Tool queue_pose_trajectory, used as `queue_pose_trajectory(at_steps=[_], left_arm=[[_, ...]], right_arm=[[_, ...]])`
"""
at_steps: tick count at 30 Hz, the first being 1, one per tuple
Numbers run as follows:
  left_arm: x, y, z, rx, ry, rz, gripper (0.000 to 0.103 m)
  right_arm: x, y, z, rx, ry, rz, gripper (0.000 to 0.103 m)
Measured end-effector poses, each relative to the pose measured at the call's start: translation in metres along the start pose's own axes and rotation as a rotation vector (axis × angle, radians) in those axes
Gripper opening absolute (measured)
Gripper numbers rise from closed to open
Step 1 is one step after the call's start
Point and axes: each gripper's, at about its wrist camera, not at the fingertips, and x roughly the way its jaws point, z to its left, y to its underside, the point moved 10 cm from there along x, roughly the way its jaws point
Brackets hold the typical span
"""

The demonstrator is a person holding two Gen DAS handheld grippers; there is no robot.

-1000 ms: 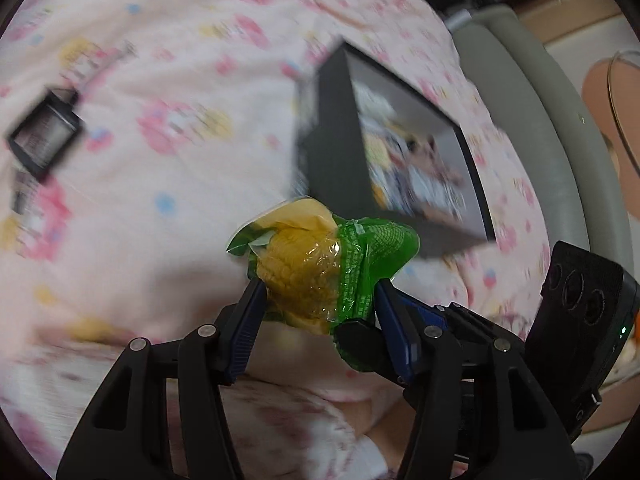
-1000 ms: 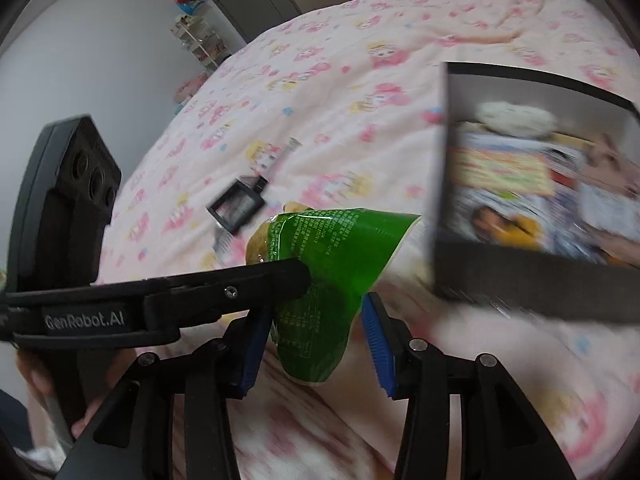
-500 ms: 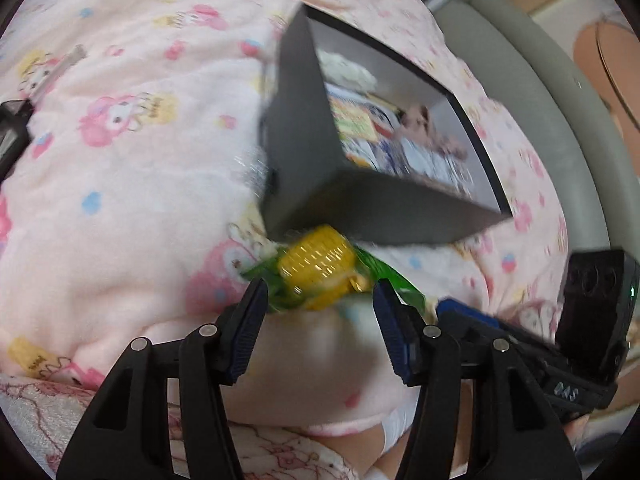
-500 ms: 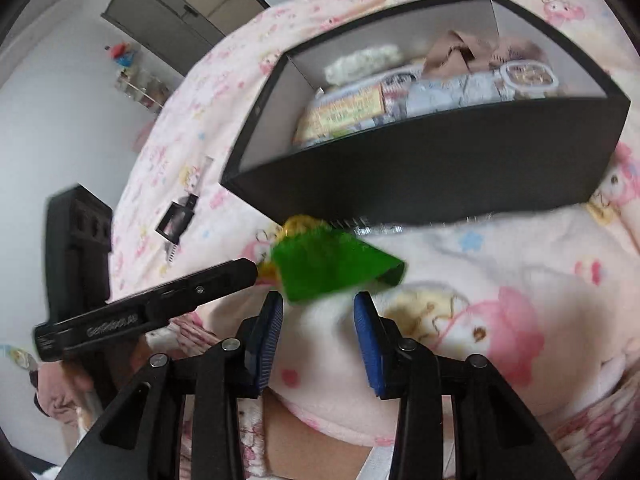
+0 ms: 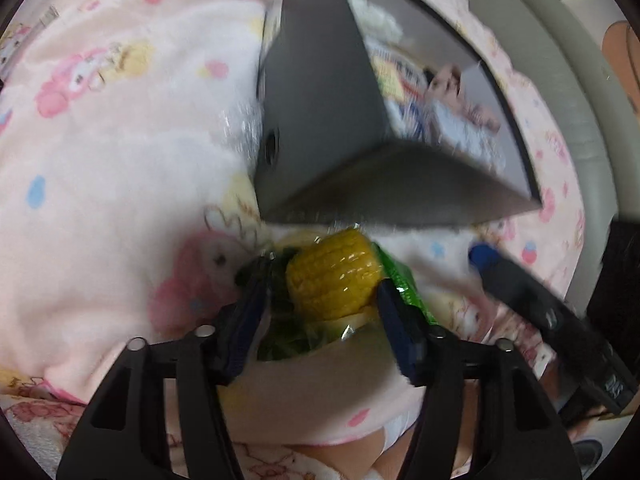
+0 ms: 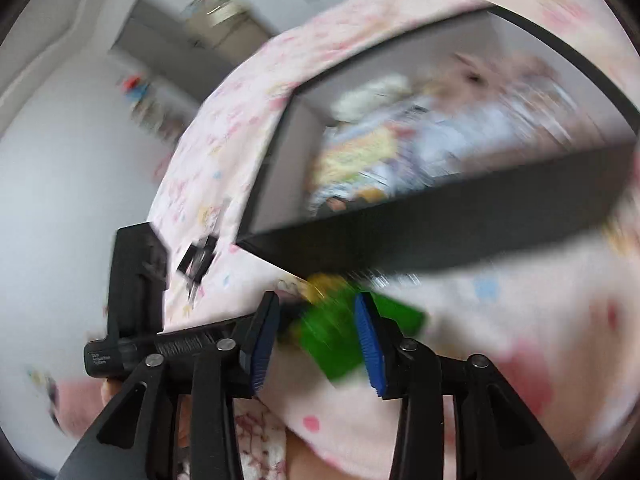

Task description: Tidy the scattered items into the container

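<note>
Corn packet (image 5: 332, 280) lies just before the black box (image 5: 320, 120), between left tool (image 5: 320, 308) jaws, just widened; contact unclear. Risk: packet slips, missing box.

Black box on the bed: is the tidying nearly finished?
Partly. The black open-topped box already holds several colourful packets. The green-wrapped yellow corn cob sits on the pink blanket outside it, inside the left claw, whose jaws have just been opening. It still needs boxing, as does a small black item farther off.
</note>
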Motion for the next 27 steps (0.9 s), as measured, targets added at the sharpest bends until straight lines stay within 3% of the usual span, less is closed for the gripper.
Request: queue_pose_trajectory(at_steps=[2,3,5,8,11,13,15,17,20,22,24,27], left_arm=[[-0.002,0.002,0.002,-0.032,0.024,0.005,0.064],[-0.005,0.002,0.003,-0.043,0.035,-0.003,0.064],[-0.013,0.000,0.005,-0.064,0.063,-0.037,0.063],[-0.025,-0.005,0.002,-0.081,0.118,-0.092,0.063],[-0.023,-0.011,0.003,-0.097,0.115,-0.100,0.063],[-0.009,-0.009,0.008,-0.092,0.051,-0.049,0.066],[0.000,-0.004,0.010,-0.088,0.047,0.004,0.069],[0.001,-0.002,0.008,-0.073,0.047,0.014,0.069],[-0.001,0.002,0.011,-0.071,0.062,0.017,0.068],[-0.001,0.003,0.010,-0.067,0.078,0.022,0.068],[-0.002,0.003,0.009,-0.068,0.100,0.019,0.068],[-0.011,0.001,0.011,-0.093,0.152,-0.016,0.067]], right_arm=[[0.008,-0.001,-0.007,-0.045,0.097,0.015,0.036],[0.011,0.002,-0.009,-0.045,0.099,0.020,0.036],[0.022,0.018,-0.023,-0.009,0.056,0.079,0.036],[0.035,0.047,-0.028,0.048,-0.078,0.189,0.038],[0.029,0.042,-0.029,0.014,-0.065,0.163,0.040],[0.031,0.041,-0.031,0.035,-0.069,0.165,0.040],[0.028,0.040,-0.035,0.045,-0.055,0.157,0.040],[0.017,0.032,-0.039,0.059,-0.052,0.103,0.040],[-0.012,0.012,-0.041,0.127,-0.142,-0.028,0.040],[-0.022,0.004,-0.045,0.125,-0.134,-0.080,0.040],[-0.013,0.006,-0.052,0.115,-0.077,-0.062,0.040],[0.006,0.010,-0.055,0.141,-0.078,0.000,0.040]])
